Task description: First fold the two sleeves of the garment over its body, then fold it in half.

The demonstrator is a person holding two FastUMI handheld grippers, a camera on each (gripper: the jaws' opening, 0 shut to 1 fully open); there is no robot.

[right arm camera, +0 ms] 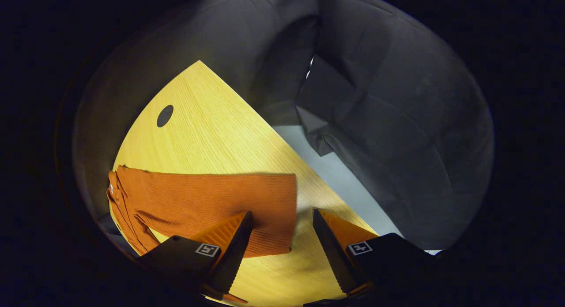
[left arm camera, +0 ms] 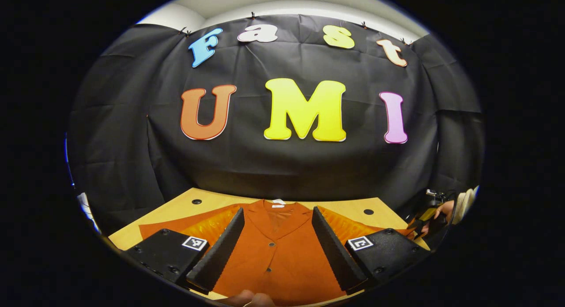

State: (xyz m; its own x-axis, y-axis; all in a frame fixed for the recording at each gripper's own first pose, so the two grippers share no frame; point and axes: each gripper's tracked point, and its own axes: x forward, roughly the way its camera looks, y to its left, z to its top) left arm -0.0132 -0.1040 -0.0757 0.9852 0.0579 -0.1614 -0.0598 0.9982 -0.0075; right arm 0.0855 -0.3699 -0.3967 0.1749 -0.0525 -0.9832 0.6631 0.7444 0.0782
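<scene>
An orange button-front garment lies flat on the wooden table, collar toward the back wall, both sleeves spread out sideways. My left gripper hovers open above the garment's chest, fingers on either side of the button line. In the right gripper view, one sleeve stretches across the table, its cuff end near the table's edge. My right gripper is open just over that cuff, one finger above the sleeve, the other beyond its end. The other gripper and the hand holding it show at the far right of the left gripper view.
The table has a round dark hole near each back corner, another hole on the right. In the right gripper view a hole lies beyond the sleeve, and pale floor shows past the table's edge. Black cloth walls surround the booth.
</scene>
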